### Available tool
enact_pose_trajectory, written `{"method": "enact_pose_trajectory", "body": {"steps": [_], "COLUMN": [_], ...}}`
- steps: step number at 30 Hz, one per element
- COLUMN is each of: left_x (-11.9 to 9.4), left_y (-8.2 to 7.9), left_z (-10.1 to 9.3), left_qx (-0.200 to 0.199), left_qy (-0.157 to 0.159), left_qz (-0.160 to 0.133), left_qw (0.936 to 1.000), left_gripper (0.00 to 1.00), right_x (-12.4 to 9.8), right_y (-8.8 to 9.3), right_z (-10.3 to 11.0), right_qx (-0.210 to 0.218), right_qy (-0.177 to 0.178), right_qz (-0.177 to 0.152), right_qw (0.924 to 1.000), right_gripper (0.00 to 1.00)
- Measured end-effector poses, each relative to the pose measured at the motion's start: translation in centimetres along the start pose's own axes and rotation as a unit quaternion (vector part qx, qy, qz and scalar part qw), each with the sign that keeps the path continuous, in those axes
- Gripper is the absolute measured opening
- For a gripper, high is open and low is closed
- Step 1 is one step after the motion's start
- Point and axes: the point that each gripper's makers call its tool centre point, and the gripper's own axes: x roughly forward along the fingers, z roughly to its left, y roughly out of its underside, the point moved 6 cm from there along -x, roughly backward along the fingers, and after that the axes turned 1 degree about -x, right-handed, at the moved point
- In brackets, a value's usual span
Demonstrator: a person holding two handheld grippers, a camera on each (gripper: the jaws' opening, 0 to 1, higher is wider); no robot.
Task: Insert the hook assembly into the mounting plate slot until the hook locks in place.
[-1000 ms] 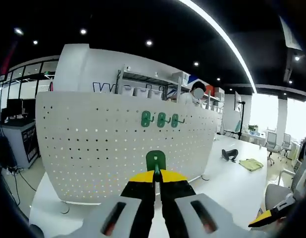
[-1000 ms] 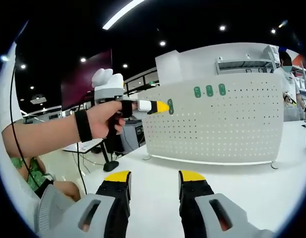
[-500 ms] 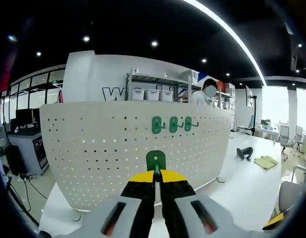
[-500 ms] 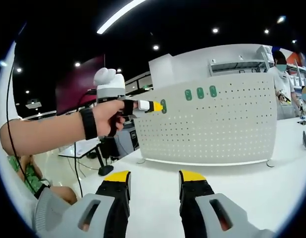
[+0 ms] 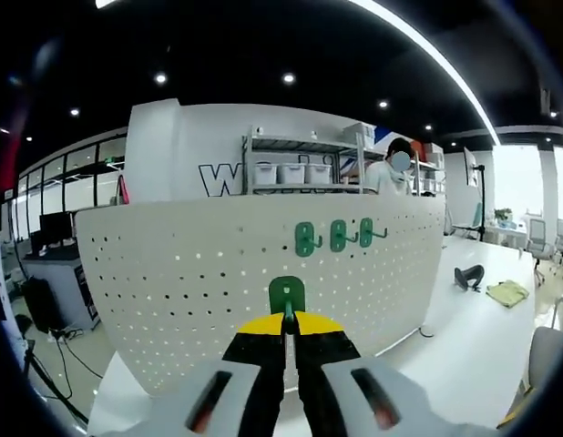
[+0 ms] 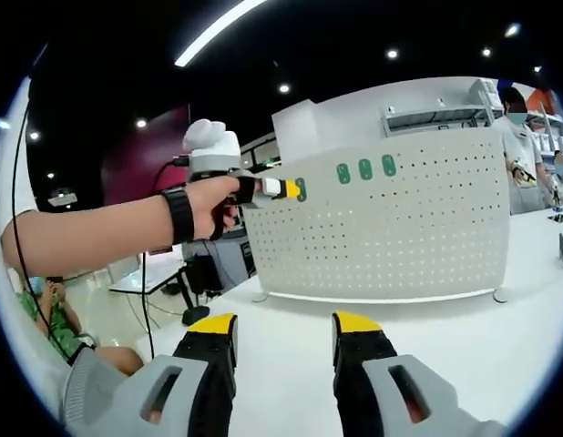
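In the left gripper view, my left tongs (image 5: 284, 320) are closed on a green hook (image 5: 286, 296), whose rounded plate stands upright just above the yellow tips. The hook sits in front of the white pegboard (image 5: 172, 273), which is the mounting plate, but I cannot tell whether it touches the board. The pegboard stands upright on the white bench (image 5: 473, 337) and curves across the view. To the right and higher on the board, three green hooks (image 5: 338, 236) hang in a row near its top edge. Behind the board I see a metal shelf with white bins (image 5: 295, 173) and a person (image 5: 395, 173) standing beside it. Far right on the bench lie a dark object (image 5: 467, 276) and a yellow-green cloth (image 5: 506, 291).

In the right gripper view, a hand (image 6: 209, 205) with a black wristband holds the left tongs (image 6: 291, 188) out towards the pegboard (image 6: 409, 228); the green hook (image 6: 301, 189) at their tip is at the board's left end, level with the three mounted hooks (image 6: 364, 170) further right. At the bottom, my right tongs (image 6: 284, 330) stand open with nothing between them, over the white bench (image 6: 464, 346).
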Motion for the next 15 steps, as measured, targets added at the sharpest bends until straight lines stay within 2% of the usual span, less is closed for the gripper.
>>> {"method": "enact_pose_trajectory", "body": {"steps": [8,11,15], "left_x": [1.0,1.1,1.5], "left_y": [-0.8,-1.1,-1.3], "left_z": [0.5,0.6,0.6], "left_qx": [0.018,0.009,0.014], "left_qy": [-0.009,-0.015,-0.018], "left_qz": [0.004,-0.007,-0.007], "left_qw": [0.9998,0.9998,0.9997], "left_gripper": [0.02,0.02,0.02], "right_x": [0.1,0.1,0.4], "right_y": [0.3,0.2,0.2], "right_z": [-0.2,-0.1,-0.1], "right_qx": [0.006,0.004,0.005], "right_qy": [-0.003,-0.004,-0.01], "right_qz": [0.004,0.003,0.005], "right_qw": [1.0,1.0,0.9999], "right_gripper": [0.43,0.43,0.43]}}
